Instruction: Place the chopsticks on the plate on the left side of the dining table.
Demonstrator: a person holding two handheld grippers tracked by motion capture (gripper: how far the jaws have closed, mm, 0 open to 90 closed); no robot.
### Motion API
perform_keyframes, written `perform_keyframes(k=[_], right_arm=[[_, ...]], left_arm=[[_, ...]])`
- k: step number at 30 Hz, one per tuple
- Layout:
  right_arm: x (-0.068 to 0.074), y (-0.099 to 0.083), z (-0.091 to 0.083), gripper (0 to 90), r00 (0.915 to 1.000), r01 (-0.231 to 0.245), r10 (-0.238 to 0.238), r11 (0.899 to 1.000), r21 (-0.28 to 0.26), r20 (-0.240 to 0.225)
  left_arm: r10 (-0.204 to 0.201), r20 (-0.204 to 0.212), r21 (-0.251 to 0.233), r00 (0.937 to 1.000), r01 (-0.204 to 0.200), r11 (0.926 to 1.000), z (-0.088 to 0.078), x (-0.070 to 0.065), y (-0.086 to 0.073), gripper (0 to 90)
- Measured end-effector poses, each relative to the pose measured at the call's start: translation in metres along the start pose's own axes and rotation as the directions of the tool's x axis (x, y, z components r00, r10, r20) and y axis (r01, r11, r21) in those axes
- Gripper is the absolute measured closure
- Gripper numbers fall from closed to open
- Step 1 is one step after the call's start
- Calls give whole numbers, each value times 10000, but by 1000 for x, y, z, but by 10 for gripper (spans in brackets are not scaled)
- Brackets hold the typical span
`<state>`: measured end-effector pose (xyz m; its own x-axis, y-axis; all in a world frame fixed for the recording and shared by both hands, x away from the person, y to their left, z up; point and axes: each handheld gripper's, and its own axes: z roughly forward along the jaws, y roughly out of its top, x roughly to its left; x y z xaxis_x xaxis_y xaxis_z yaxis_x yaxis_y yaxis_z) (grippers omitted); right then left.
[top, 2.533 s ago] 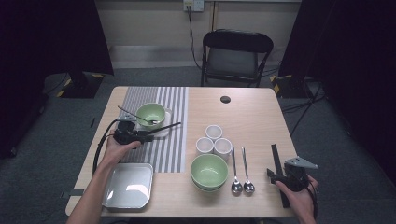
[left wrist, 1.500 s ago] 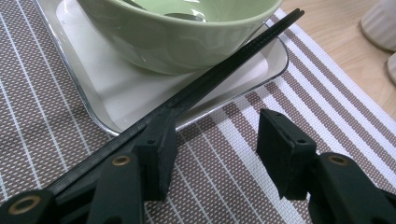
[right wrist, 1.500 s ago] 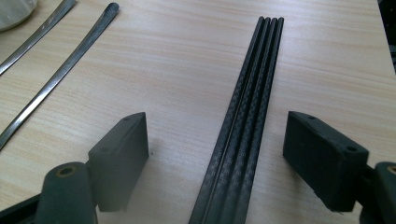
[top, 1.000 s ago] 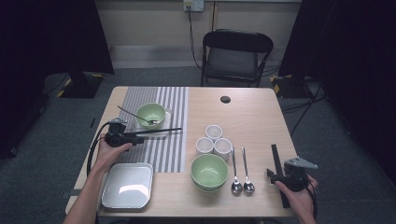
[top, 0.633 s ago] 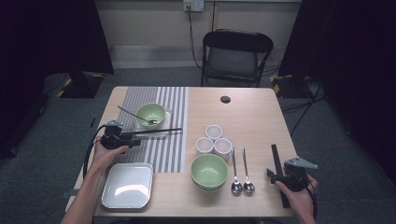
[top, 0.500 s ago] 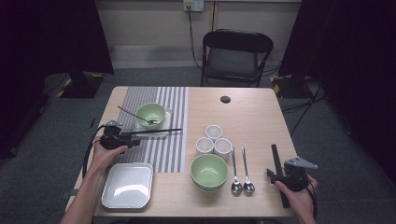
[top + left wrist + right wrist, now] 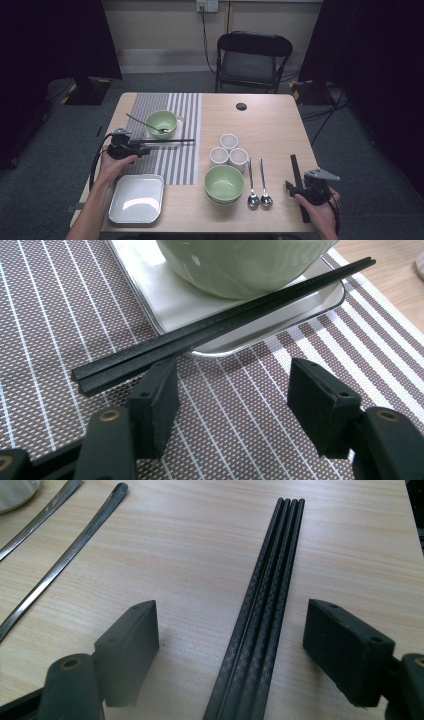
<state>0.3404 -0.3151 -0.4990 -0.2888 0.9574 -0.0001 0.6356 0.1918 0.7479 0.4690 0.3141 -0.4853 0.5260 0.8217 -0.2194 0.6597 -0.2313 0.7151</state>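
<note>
My left gripper has its blocky matte fingers spread wide, empty, just short of ribbed black chopsticks leaning on a glossy white tray under a green bowl. My right gripper's fingers gape around textured chopsticks on the pale woodgrain surface.

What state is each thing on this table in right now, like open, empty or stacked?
Left gripper: open, holding nothing.
Right gripper: open, astride black chopsticks.
Chopstick pair: lying across small tray's rim.
Far bowl: spoon inside.
Near bowls: stacked, empty.
Three cups: upright.
Two spoons: lying side by side.
Large tray: empty.
</note>
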Motion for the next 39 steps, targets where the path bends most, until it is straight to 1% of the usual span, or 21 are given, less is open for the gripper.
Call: perform_keyframes(k=[1,8,9,12,14,15,17,18,23,26,27,30,31,35,38,39], right_arm=[[0,0,0,215,10000,4,-4,10000,-1,-5],[0,0,0,215,10000,5,-5,10000,3,-2],[0,0,0,215,10000,3,-3,10000,4,1],[0,0,0,215,10000,17,-17,10000,8,-7],[0,0,0,215,10000,4,-4,10000,4,2],[0,0,0,215,10000,4,-4,10000,4,3],[0,0,0,215,10000,3,-3,10000,5,5],[0,0,0,215,10000,-2,2,10000,1,1],[0,0,0,215,10000,-3,3,10000,3,8],[0,0,0,215,10000,6,-6,10000,1,17],[0,0,0,215,10000,2,-2,10000,2,16],[0,0,0,215,10000,3,-3,10000,2,16],[0,0,0,215,10000,5,-5,10000,1,7],[0,0,0,215,10000,6,-6,10000,0,17],[0,0,0,215,10000,8,-8,10000,2,16],[1,0,0,215,10000,7,-7,10000,3,-8]], left_arm=[[4,-73,32,10000,-4,10000,0,0,0,388],[-143,-123,-70,9998,142,9999,-3,3,-1,371],[-120,-168,-48,9998,119,9999,-3,4,-1,369],[-162,-127,-43,9998,161,9999,-3,4,-1,364],[-123,-178,13,9998,124,9999,-2,4,-2,360],[-185,-220,-24,9996,184,9998,-2,5,-2,359],[-173,-250,-19,9995,173,9998,-2,5,-1,360],[-244,-194,-9,9995,243,9997,-2,6,-2,358],[-228,-232,77,9995,230,9997,-2,7,-2,352],[-269,-203,2,9994,269,9996,-2,7,-2,345],[-278,-277,-45,9992,276,9996,-3,7,-2,346],[-289,-277,-38,9992,288,9996,-4,8,-2,345],[-320,-274,22,9991,321,9995,-4,9,-3,345],[-247,-266,107,9993,250,9996,-5,9,-4,343],[-277,-282,70,9992,279,9996,-9,11,-5,339],[-309,-424,81,9986,313,9995,-13,13,-6,325]])
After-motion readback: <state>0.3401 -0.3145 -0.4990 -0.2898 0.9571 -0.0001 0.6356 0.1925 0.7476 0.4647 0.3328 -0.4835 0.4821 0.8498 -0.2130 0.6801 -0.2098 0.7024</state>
